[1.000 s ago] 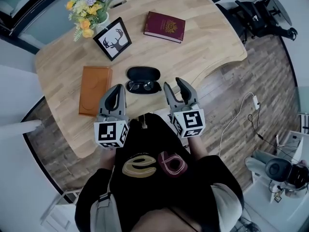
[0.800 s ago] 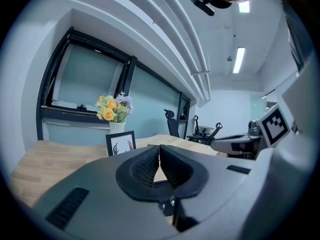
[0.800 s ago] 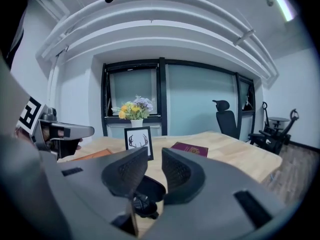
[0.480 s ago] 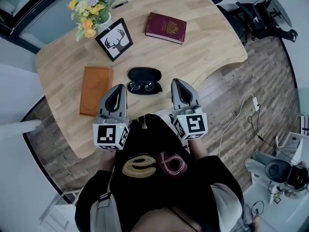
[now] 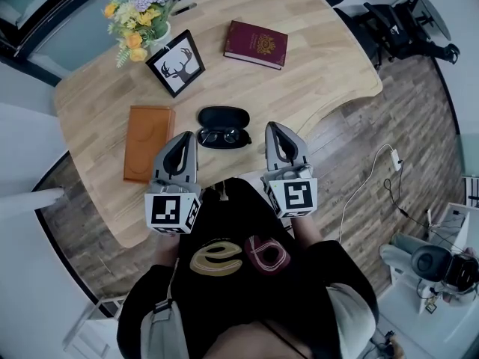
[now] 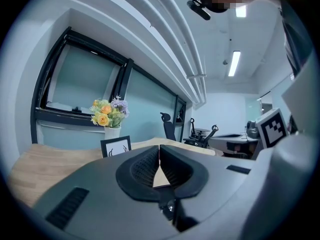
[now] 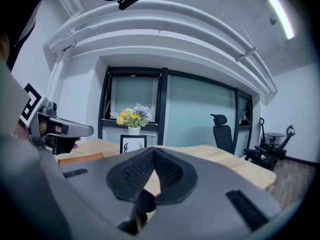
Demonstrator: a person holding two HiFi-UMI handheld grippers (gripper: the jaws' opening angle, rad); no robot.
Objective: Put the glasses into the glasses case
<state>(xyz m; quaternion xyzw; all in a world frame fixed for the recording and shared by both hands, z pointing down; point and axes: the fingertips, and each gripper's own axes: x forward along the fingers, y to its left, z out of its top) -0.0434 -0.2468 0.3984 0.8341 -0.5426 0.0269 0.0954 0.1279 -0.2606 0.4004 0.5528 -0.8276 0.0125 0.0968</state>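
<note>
Between left hand-held gripper (image 5: 184,137) and right hand-held gripper (image 5: 272,128) (both jaws together, empty): glasses (image 5: 222,136), seemingly touching open glasses case (image 5: 222,115) beyond.

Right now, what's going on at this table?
A person holds a gripper in each hand at the near edge of the table. The left gripper and right gripper are both shut and empty. The glasses lie beside the case, between the two grippers, untouched.

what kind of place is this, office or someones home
Most likely an office or meeting room: a large wooden table, a black swivel chair near it, and strip lights on the ceiling.
</note>
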